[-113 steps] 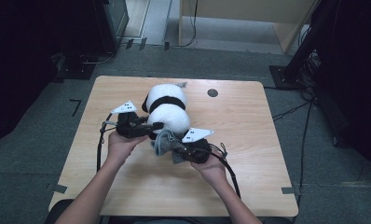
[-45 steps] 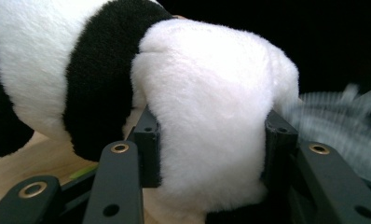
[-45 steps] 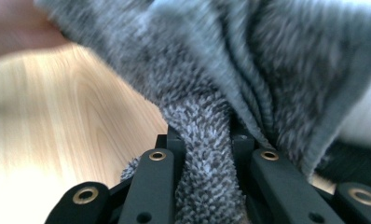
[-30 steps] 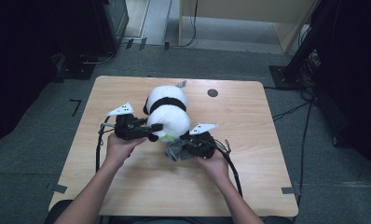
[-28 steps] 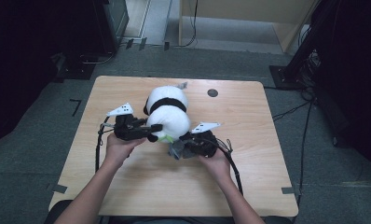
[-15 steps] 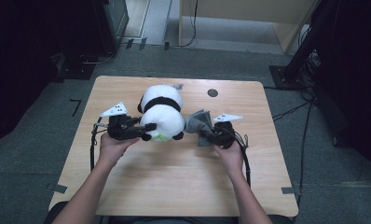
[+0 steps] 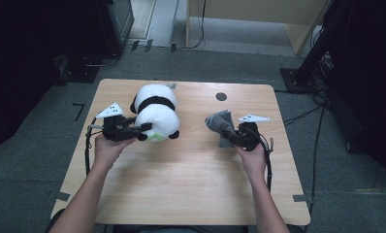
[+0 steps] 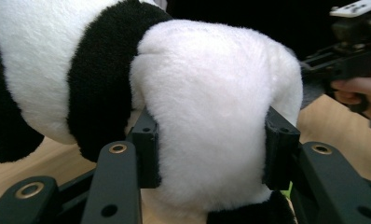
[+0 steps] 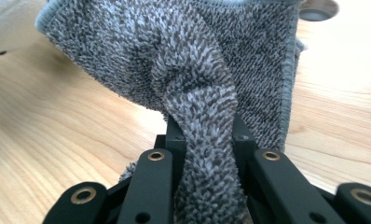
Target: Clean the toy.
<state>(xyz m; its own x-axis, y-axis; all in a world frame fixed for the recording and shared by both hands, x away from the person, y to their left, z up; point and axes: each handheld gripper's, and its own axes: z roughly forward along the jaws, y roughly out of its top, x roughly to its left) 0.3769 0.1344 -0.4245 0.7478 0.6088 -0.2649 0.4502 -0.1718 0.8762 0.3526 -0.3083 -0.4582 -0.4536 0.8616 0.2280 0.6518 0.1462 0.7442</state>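
The left gripper (image 7: 145,128) clamps its jaws on the plush panda (image 7: 154,110) at the desk's (image 7: 191,189) left while the right gripper (image 7: 228,137) pinches the grey towel (image 7: 220,124), held well apart; wiping the panda looks paused or finished.

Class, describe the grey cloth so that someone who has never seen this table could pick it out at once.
On the wooden table, look toward its right side, where the right gripper pinches a bunched grey cloth. Its looped, towel-like pile sets it apart from the smooth black-and-white plush panda on the left.
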